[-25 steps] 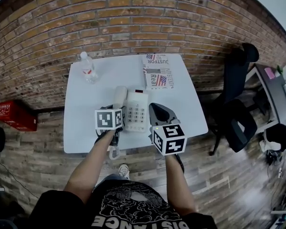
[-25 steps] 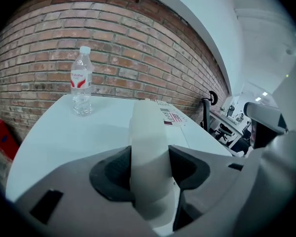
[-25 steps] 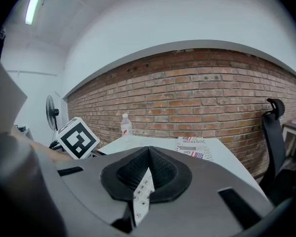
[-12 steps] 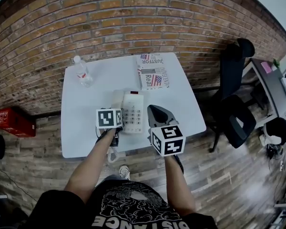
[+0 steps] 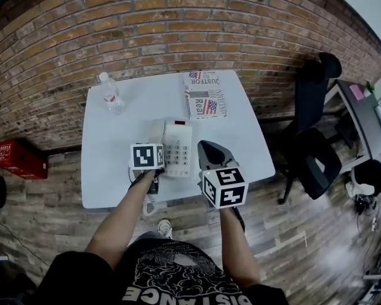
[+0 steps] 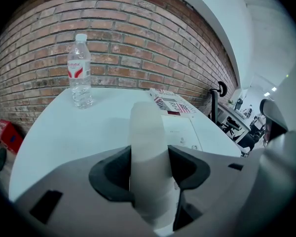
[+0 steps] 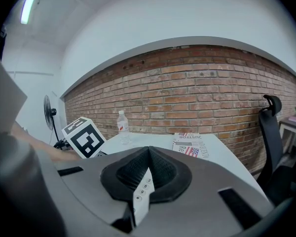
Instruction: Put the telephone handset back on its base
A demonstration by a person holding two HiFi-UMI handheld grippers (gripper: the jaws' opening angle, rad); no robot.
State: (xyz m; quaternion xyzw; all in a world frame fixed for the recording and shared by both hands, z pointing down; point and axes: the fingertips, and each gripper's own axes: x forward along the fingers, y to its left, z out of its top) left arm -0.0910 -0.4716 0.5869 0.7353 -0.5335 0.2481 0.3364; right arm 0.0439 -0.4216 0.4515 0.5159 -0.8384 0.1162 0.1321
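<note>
On the white table (image 5: 114, 164), the left tool (image 6: 149, 174) clamps the handset (image 6: 147, 130) beside the base (image 6: 181, 128); the right tool (image 7: 147, 174) is closed, empty.

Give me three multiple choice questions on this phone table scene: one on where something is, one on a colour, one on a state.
1. Where does the bottle stand on the table?
A) far left corner
B) near right corner
C) middle of the near edge

2. What colour is the table top?
A) black
B) white
C) green

3. What is the left tool doing?
A) open and empty
B) gripping the bottle
C) closed on the handset

Answers:
1 A, since the head view shows the bottle at the left, by the brick wall.
2 B, since the top is plain white in every view.
3 C, since the left gripper view shows both jaws pressed against the sides of the handset.
</note>
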